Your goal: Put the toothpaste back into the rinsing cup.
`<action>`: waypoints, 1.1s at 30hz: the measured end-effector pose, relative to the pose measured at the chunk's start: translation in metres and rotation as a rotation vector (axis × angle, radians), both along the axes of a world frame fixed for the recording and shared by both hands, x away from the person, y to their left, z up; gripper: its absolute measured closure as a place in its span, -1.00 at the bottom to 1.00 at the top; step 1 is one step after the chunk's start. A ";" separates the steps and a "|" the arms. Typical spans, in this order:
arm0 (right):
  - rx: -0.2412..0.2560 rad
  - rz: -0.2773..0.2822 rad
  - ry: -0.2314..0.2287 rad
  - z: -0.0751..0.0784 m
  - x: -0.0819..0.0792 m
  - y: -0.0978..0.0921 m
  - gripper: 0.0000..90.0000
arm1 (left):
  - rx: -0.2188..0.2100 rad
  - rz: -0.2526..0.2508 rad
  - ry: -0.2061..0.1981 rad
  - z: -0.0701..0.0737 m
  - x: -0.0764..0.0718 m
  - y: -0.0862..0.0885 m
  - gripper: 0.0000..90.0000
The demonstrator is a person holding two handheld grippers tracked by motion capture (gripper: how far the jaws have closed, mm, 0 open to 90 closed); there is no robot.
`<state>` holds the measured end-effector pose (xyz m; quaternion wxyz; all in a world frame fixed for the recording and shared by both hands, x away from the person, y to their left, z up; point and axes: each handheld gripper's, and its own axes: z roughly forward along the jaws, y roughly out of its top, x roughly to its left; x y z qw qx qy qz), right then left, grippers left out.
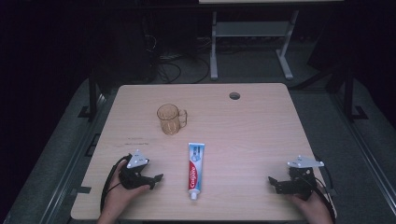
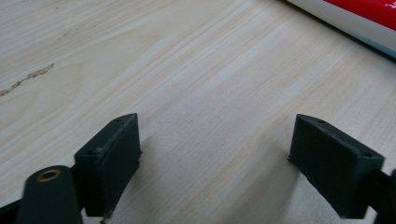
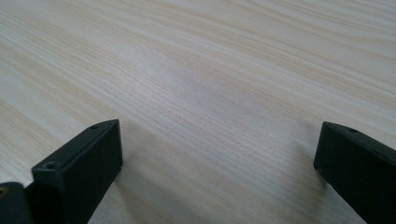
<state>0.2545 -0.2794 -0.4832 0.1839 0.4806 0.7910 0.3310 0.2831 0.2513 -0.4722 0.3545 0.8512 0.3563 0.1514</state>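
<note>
Reaching next: toothpaste tube (image 1: 194, 171), frame centre-bottom, just right of your left tongs (image 1: 154, 181).
Long axis: up-down, cap lowest.
Nearer: left; right tongs (image 1: 274, 184) well apart.
Tongs: both spread, empty.

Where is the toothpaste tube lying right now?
In the high view, the toothpaste tube lies flat near the table's front edge, cap toward the person, just right of the left tool and in front of the amber mug.

The black two-jaw left gripper (image 1: 156, 179) is resting low with jaws spread wide, while the matching black right gripper (image 1: 273, 182) is sitting likewise, jaws parted, each hand-held.
</note>
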 end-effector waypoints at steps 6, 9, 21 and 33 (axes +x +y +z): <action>0.000 0.000 0.000 0.000 0.000 0.000 -0.99 | -0.016 0.002 0.021 0.004 0.002 0.003 -0.33; 0.000 -0.001 0.001 0.000 0.000 0.000 -0.99 | -0.031 -0.006 0.031 0.008 0.001 0.005 -0.15; 0.000 -0.001 0.001 0.000 0.000 0.000 -0.99 | -0.106 -0.032 0.063 0.025 0.003 0.004 0.55; 0.000 0.000 0.000 0.000 0.000 0.000 -0.99 | -0.151 -0.073 0.089 0.038 0.005 -0.006 1.00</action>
